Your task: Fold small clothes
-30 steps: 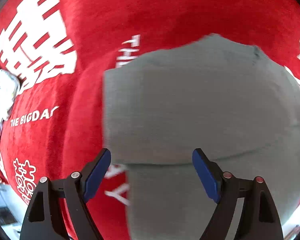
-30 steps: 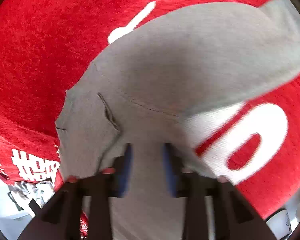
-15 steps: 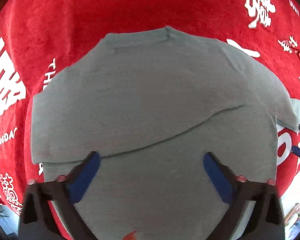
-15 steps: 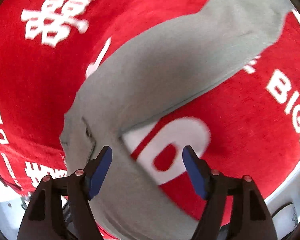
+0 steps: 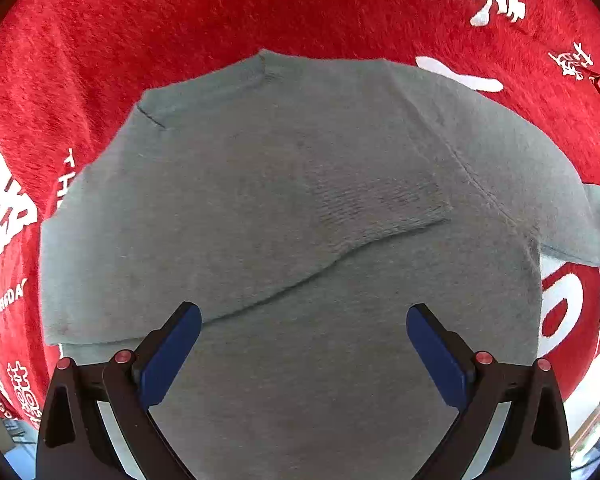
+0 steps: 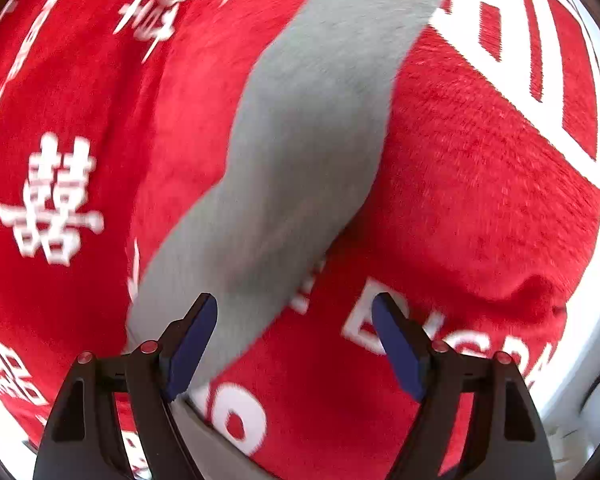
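Beneath the wide-open left tool (image 5: 304, 344) lies the grey sweater (image 5: 284, 208).

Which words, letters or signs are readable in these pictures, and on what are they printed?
"BIGDA", cut off: white print on the red blanket, left wrist view.
"TH", cut off: same blanket, beside the grey sweater.
White Chinese double-happiness signs: same blanket.
"BIG", blurred: same blanket, right wrist view.
Sweater: no text.

There is one grey sweater (image 5: 284, 208) lying on one red blanket (image 5: 260, 12) printed with white characters, and two grippers, the left gripper (image 5: 303, 344) and the right gripper (image 6: 294, 332).
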`<state>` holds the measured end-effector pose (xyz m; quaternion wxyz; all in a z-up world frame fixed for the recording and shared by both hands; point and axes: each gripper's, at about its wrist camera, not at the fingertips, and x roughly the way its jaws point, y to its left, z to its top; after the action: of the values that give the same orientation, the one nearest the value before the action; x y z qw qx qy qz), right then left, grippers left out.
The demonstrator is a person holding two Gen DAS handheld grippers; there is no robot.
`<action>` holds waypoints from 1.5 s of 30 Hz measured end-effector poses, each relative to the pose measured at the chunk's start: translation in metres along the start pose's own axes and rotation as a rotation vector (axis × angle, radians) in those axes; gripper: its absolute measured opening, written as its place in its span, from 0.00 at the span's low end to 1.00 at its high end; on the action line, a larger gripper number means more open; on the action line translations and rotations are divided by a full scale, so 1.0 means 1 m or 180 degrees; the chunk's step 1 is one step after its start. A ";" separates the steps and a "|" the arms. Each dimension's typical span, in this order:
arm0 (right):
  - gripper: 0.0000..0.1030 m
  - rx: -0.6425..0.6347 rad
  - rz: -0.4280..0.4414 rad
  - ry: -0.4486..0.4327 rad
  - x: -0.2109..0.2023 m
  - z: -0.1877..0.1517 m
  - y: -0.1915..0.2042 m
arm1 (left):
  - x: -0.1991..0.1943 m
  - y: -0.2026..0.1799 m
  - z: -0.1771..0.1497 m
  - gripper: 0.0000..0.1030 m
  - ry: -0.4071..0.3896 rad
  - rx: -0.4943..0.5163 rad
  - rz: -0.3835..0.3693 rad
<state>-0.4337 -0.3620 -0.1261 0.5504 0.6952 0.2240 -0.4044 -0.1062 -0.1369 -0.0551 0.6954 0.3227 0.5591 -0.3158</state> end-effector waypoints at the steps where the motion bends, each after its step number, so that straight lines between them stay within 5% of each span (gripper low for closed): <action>1: 0.80 0.0058 0.0053 -0.0009 0.002 0.005 -0.003 | 0.002 -0.002 0.000 1.00 0.0029 0.0014 -0.0044; 14: 0.77 0.0752 0.0939 0.0027 0.025 0.036 -0.007 | -0.011 -0.007 -0.006 1.00 -0.0138 -0.0140 -0.0416; 16: 0.62 0.0745 0.0924 0.0051 0.024 0.036 -0.005 | -0.015 -0.002 -0.008 1.00 -0.0198 -0.0128 -0.0438; 18: 0.17 0.0794 0.0934 0.0097 0.025 0.035 -0.006 | -0.019 0.004 -0.010 1.00 -0.0232 -0.0143 -0.0457; 19: 0.07 0.0828 0.0951 0.0109 0.026 0.035 -0.007 | -0.020 0.008 -0.010 1.00 -0.0240 -0.0163 -0.0465; 22: 0.07 0.0741 0.1027 0.0051 0.021 0.033 0.000 | -0.018 0.020 -0.010 1.00 -0.0239 -0.0258 -0.0489; 32: 0.07 -0.0793 0.1334 0.0314 0.012 -0.009 0.141 | -0.016 0.052 -0.012 1.00 -0.0332 -0.0404 -0.0361; 39: 0.07 -0.2347 0.1307 0.0685 0.042 -0.120 0.273 | -0.018 0.105 -0.019 1.00 -0.0401 -0.0672 -0.0304; 45: 0.07 -0.3330 0.0770 0.1154 0.115 -0.238 0.313 | -0.017 0.156 -0.031 1.00 -0.0465 -0.0982 -0.0106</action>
<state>-0.0558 -0.2438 -0.0204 0.8167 0.4090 0.4043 -0.0477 -0.0023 -0.0186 -0.0286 0.7701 0.1791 0.5542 -0.2603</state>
